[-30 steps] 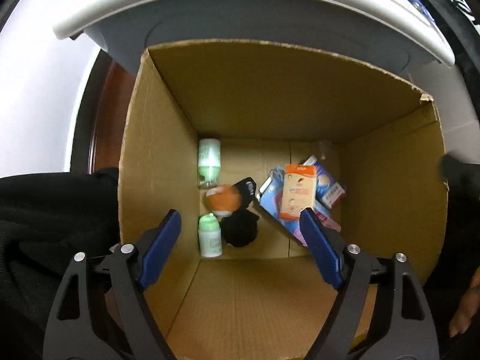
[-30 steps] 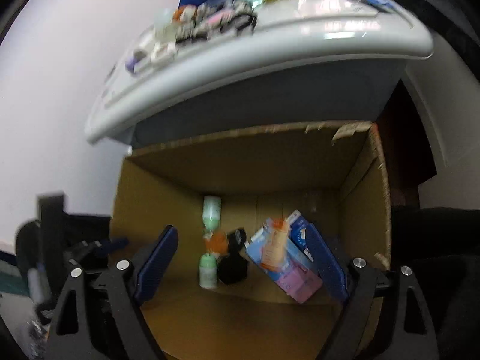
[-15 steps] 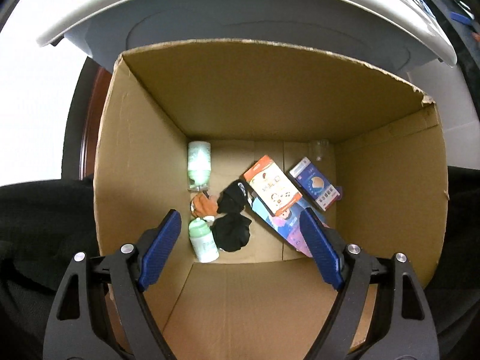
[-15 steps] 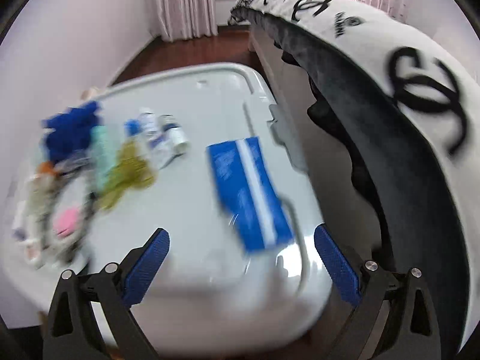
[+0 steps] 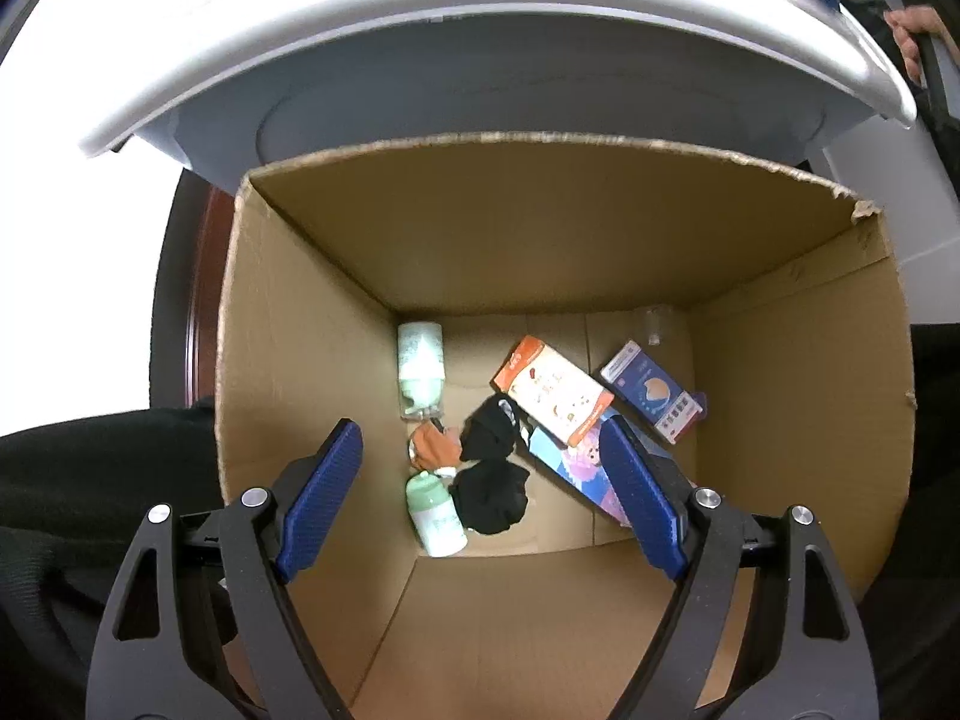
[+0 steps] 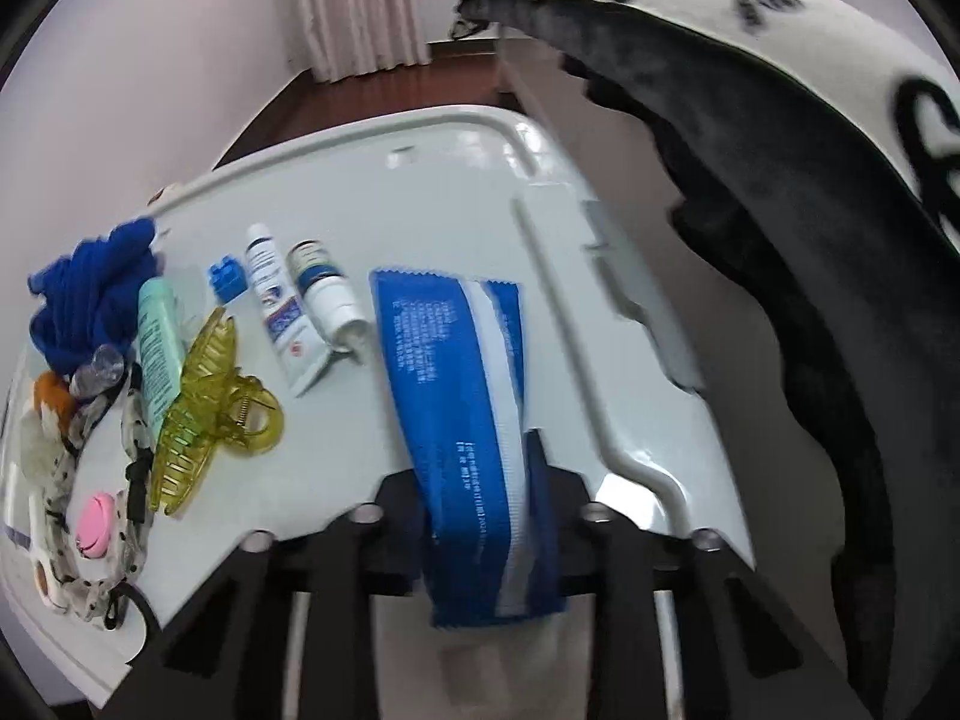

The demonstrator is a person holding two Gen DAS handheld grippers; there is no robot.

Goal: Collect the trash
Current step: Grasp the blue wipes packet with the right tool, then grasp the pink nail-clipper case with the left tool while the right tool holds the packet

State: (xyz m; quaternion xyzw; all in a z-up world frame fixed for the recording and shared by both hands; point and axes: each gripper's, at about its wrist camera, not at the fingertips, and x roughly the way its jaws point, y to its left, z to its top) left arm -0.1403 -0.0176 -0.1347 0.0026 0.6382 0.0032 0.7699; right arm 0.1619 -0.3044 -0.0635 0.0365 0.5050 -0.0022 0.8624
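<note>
My left gripper (image 5: 480,480) is open and empty above a cardboard box (image 5: 288,360). Inside lie an orange-and-white packet (image 5: 555,390), a blue box (image 5: 651,399), a pink-and-blue pack (image 5: 576,468), two pale green bottles (image 5: 420,369), an orange scrap (image 5: 435,447) and black cloth (image 5: 489,492). My right gripper (image 6: 480,480) is shut on a blue-and-white wrapper (image 6: 462,396) lying on the white lid (image 6: 456,192).
On the lid lie a yellow hair claw (image 6: 210,414), a white tube (image 6: 279,312), a small white bottle (image 6: 327,294), a mint tube (image 6: 157,354), blue cloth (image 6: 90,294) and a spotted scrunchie (image 6: 90,492). A black-and-white blanket (image 6: 810,138) drapes at the right.
The right gripper swung from over the box up to the lid and has closed on the blue-and-white wrapper. The orange packet has settled inside the box; the left gripper stays open.
</note>
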